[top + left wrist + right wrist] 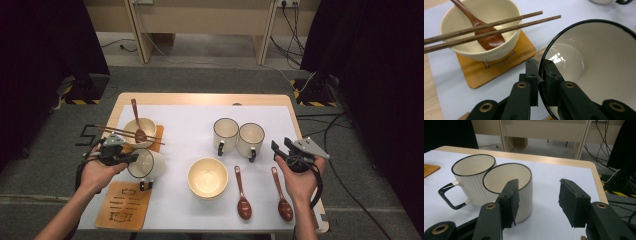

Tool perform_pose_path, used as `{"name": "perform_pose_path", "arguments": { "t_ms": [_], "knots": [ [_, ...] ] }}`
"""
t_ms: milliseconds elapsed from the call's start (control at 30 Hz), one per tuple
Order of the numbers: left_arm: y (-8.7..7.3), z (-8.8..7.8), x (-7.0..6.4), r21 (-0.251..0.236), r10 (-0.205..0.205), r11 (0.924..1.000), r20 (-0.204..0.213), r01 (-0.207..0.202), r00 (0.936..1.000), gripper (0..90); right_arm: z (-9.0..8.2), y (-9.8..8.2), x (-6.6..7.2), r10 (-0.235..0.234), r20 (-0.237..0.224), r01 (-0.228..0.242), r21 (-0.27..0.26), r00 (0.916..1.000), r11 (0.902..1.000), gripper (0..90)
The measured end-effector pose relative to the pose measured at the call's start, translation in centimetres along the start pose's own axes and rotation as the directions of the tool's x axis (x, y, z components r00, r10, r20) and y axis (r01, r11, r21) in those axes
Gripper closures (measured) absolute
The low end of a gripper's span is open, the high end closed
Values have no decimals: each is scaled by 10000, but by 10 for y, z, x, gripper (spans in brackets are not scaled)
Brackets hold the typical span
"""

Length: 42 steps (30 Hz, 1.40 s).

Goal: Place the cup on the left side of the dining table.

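The mug (146, 164) is clamped by its rim in the left hand-held gripper (131, 159), tipped sideways, mouth toward that gripper. The empty coaster (123, 205) lies just below-near it; the right hand-held gripper (280, 150) is held apart, empty.

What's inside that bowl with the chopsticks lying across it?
A dark wooden spoon sits in the bowl, its handle sticking out over the rim. The two chopsticks lie across the rim above it, hiding part of the spoon. Otherwise the bowl looks empty; the spoon covers part of its bottom.
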<state>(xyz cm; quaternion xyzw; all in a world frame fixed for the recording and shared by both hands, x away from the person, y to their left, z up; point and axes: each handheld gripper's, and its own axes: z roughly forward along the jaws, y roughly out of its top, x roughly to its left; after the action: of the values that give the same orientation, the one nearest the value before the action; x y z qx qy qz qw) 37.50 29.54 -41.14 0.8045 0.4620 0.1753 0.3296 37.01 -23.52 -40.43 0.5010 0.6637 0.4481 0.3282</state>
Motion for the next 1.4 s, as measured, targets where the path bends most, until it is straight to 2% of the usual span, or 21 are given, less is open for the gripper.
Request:
{"name": "perform_pose_path", "arguments": {
  "t_ms": [100,233,400,533,700,800,1033,1167,1400],
  "knots": [
    [-4,4,6,248,-172,9995,12,172,9999,825,-1,0,0,2,33,-2,7,10000,10000,506],
    [-4,5,10,351,-358,9988,59,356,9993,826,0,0,0,0,22,0,16,10000,10000,506],
    [0,6,14,645,-467,9969,220,452,9987,826,0,0,1,-30,-3,30,-15,10000,10000,506],
    [5,10,20,962,-751,9928,348,715,9966,826,-1,0,0,14,31,-14,7,10000,10000,506],
    [10,14,20,1147,-747,9909,366,700,9965,824,0,0,0,-19,20,19,2,10000,10000,505],
    [12,17,19,1097,-770,9913,289,734,9966,821,0,0,1,-21,-4,21,-8,10000,10000,505],
    [15,21,16,949,-430,9946,201,409,9989,815,0,0,1,-45,21,45,-4,10000,10000,505],
    [15,23,14,718,-414,9966,115,405,9991,806,0,0,1,-13,2,13,-12,10000,10000,505],
    [14,23,13,374,-293,9989,-85,296,9995,705,0,0,0,-62,41,62,-34,10000,10000,504]
  ]
}}
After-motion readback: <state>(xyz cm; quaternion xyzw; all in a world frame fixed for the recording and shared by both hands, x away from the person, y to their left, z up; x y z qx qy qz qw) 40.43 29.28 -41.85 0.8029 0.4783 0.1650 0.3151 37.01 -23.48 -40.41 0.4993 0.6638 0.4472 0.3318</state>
